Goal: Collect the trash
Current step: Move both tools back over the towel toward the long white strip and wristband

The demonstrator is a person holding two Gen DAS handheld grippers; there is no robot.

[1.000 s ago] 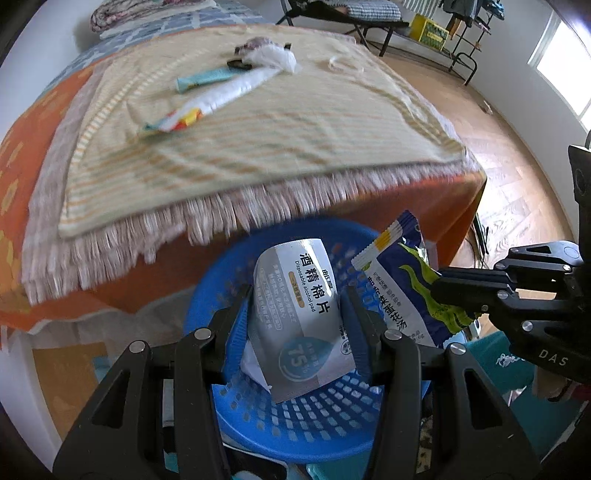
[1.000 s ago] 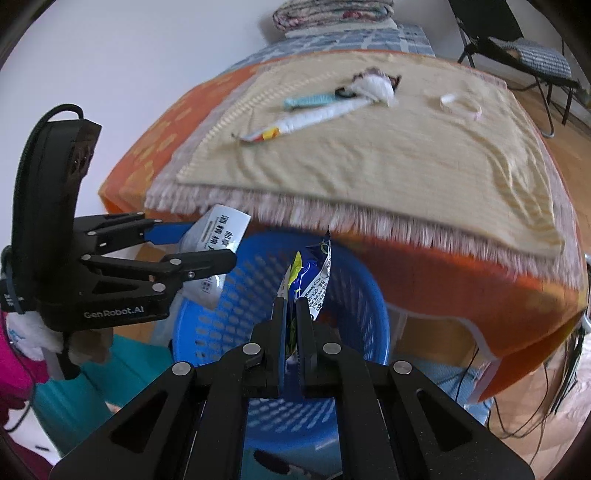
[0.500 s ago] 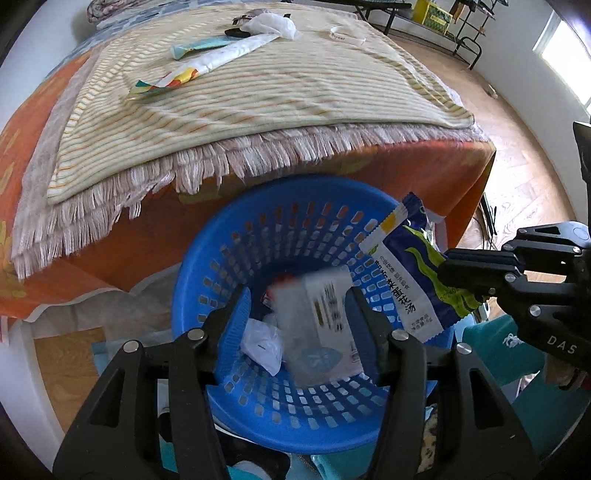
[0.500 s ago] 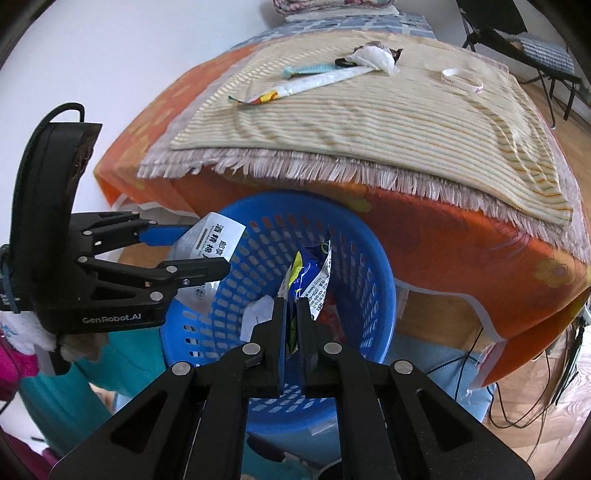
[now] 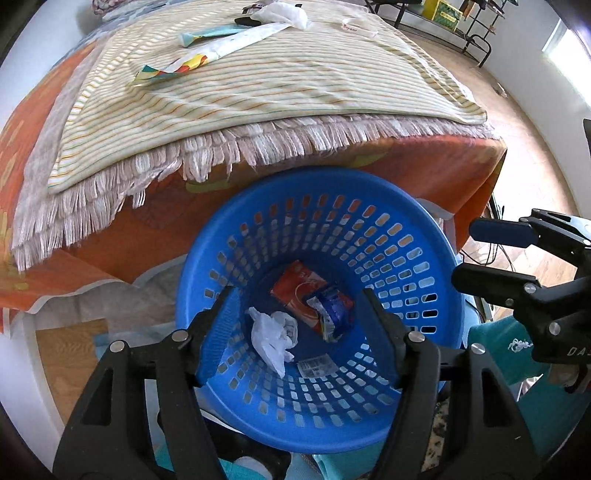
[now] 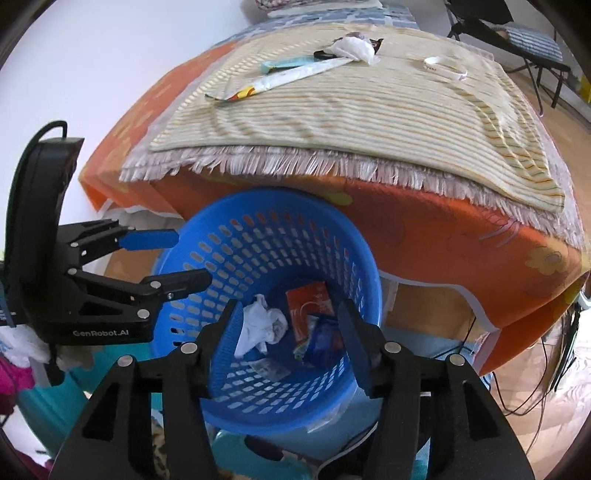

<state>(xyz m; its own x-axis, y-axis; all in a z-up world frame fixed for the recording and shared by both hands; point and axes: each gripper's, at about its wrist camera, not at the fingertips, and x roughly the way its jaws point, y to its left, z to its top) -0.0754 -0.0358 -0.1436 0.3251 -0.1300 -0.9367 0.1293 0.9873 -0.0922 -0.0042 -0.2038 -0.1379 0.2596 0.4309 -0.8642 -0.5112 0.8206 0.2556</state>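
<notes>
Trash in the blue basket (image 5: 439,266); both grippers above it, jaws opening and empty.

The basket stands on the floor against the front edge of a bed covered with a striped fringed blanket (image 5: 295,88). Inside it lie a crumpled white tissue (image 5: 273,332), an orange-red packet (image 5: 295,291), a blue wrapper (image 5: 334,310) resting partly on that packet, and a flat pale sachet (image 5: 314,365) near the bottom. The left gripper (image 5: 299,325) points down into the basket with nothing between its spreading fingers; the right gripper (image 6: 288,332) does the same, released, with no item between its pads. On the blanket, well apart from the basket, remain a long white wrapper (image 5: 221,48), a teal wrapper (image 5: 207,35), a crumpled white bag (image 5: 284,14) and a white band (image 6: 443,66).
</notes>
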